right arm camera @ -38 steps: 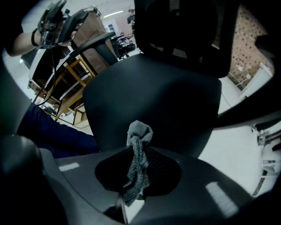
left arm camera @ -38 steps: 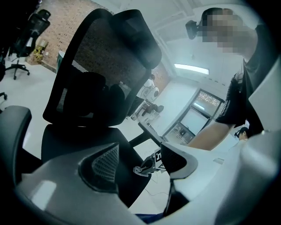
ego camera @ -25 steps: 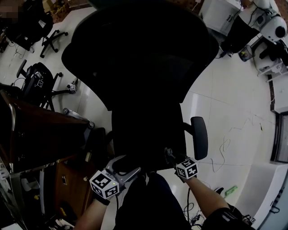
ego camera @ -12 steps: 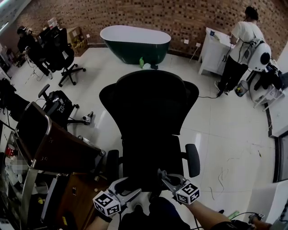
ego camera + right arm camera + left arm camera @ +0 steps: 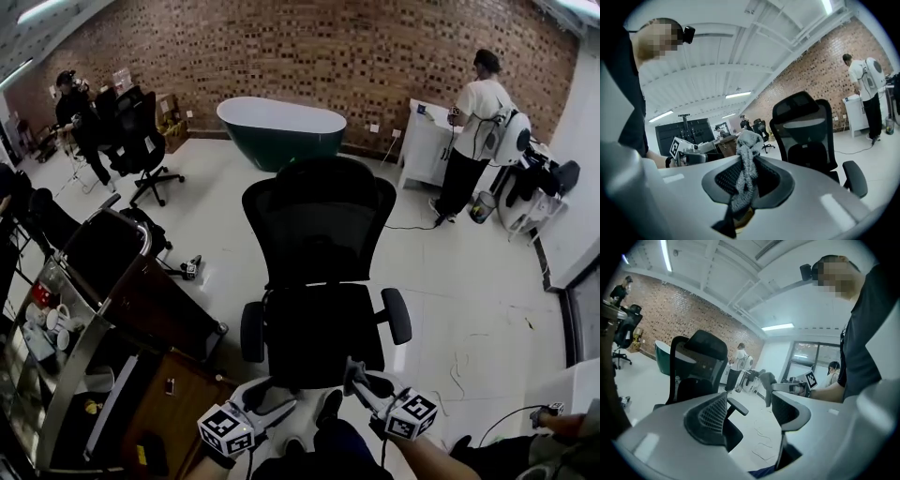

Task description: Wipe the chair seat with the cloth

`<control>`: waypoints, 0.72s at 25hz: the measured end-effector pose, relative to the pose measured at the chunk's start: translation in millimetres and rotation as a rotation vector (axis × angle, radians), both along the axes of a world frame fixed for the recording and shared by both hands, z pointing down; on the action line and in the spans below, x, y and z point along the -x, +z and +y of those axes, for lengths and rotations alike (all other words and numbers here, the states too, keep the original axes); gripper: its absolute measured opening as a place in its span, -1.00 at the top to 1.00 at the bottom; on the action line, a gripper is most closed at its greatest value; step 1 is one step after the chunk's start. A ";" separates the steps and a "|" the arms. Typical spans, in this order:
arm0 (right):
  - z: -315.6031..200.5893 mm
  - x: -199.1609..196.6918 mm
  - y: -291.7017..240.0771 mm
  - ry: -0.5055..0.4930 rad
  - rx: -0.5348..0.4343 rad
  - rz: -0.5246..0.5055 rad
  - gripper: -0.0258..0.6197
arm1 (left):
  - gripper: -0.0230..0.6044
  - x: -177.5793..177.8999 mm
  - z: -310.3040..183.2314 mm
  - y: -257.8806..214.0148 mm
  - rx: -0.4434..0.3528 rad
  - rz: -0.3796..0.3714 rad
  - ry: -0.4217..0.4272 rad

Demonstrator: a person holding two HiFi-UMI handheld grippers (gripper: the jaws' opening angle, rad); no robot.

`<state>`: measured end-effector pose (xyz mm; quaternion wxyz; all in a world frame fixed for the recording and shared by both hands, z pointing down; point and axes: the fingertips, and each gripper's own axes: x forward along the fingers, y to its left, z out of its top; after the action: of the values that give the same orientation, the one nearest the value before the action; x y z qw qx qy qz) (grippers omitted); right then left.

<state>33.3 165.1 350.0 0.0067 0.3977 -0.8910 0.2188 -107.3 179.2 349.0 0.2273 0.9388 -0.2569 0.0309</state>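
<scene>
- The cloth point(image 5: 744, 161), a grey, nubbly, loosely woven strip, is being pinched between the jaws of the right gripper point(image 5: 746, 174). It is bunching above them and trailing below, held in the air close to the person's body on the near side of the chair.
- The chair seat point(image 5: 323, 336) is lying just beyond both grippers. It is black, padded and roughly square with rounded corners. Nothing is touching it, so wiping is judged not yet begun.
- The left gripper point(image 5: 749, 401) is carrying nothing. Its jaws are standing spread, with only the floor and the chair showing between them.
- Recommended handling: bring the right gripper down until the loose end is lying flat on the seat, then sweep from the far edge to the near edge in overlapping passes under light pressure. A chair of this type is likely to turn, so steadying it with the left gripper is advisable.
- The backrest point(image 5: 319, 220) is showing black mesh in a curved frame, and the right armrest point(image 5: 397, 316) is a smooth rounded pad.
- The floor point(image 5: 450, 281) is glossy pale tile, and a dark green bathtub point(image 5: 281, 131) is standing far off before a brick wall point(image 5: 281, 47).
</scene>
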 end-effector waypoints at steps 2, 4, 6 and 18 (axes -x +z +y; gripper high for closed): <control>29.3 7.6 -18.0 0.029 -0.034 -0.018 0.74 | -0.10 17.6 30.3 -5.7 -0.013 0.002 0.002; 60.0 10.9 -30.1 0.046 -0.054 -0.022 0.74 | -0.10 31.5 60.5 -8.3 -0.017 -0.002 -0.001; 85.6 12.2 -40.8 0.054 -0.071 -0.005 0.74 | -0.10 41.0 83.1 -13.8 -0.021 0.001 -0.008; 151.1 0.4 -69.7 0.061 -0.126 0.026 0.75 | -0.10 19.7 120.8 -45.5 -0.088 0.039 0.004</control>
<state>32.9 316.2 280.3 -0.0136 0.4271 -0.8903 0.1573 -127.0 300.0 303.5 0.1908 0.9488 -0.2518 0.0020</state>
